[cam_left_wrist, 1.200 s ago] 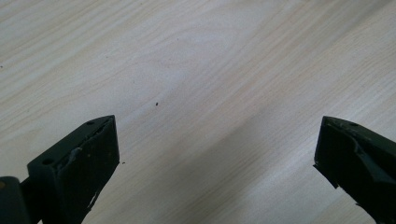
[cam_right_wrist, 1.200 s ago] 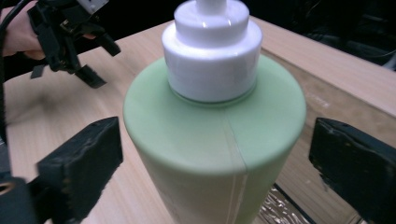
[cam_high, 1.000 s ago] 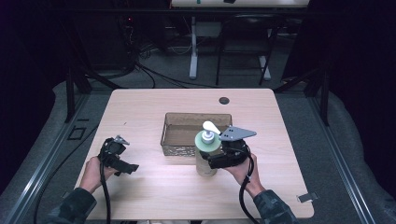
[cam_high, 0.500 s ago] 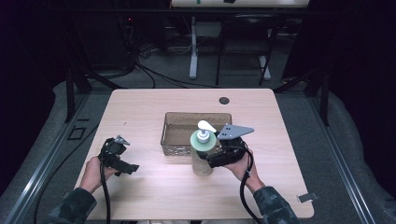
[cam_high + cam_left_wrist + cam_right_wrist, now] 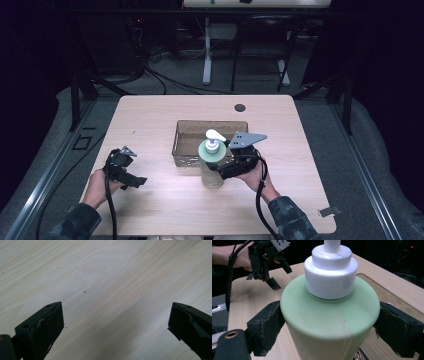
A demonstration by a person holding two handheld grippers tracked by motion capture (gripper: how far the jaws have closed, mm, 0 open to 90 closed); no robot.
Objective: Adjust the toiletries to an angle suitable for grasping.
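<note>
A pale green pump bottle (image 5: pixel 212 172) with a white pump head stands upright just in front of the wire basket (image 5: pixel 210 123). My right gripper (image 5: pixel 218 173) is shut on the bottle. In the right gripper view the bottle (image 5: pixel 329 315) sits between both pads, which press on its shoulder from either side. At the table's front left, my left gripper (image 5: pixel 135 180) is held low over the wood. Its jaws stand wide apart in the left gripper view, where the left gripper (image 5: pixel 115 322) has nothing between them. The left gripper (image 5: pixel 280 275) also appears far off behind the bottle.
The light wooden table (image 5: pixel 310 150) has a small dark round hole (image 5: pixel 240 107) near its far edge. The basket looks empty. Cables trail from both grippers toward the front edge. Dark floor and table legs lie beyond.
The right gripper has carried the bottle a little to the left along the basket's front side. The left gripper has stayed where it was.
</note>
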